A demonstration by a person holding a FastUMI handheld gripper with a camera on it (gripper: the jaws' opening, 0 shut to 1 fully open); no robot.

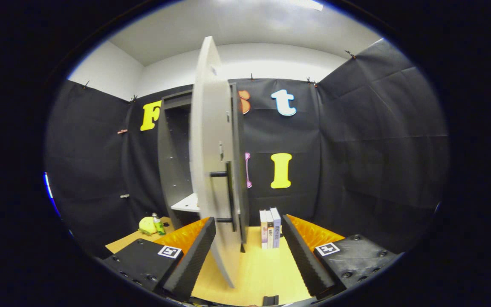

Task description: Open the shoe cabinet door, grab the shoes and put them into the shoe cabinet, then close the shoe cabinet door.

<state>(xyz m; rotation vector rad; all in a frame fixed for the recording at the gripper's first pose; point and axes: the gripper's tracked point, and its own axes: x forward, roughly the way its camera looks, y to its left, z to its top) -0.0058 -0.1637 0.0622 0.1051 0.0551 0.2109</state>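
The gripper has its fingers spread wide apart, clamped on nothing, with the door swung open edge-on between them at 12 o'clock — its handle just beyond the tips — the cabinet at 11, books at 1, on the table.
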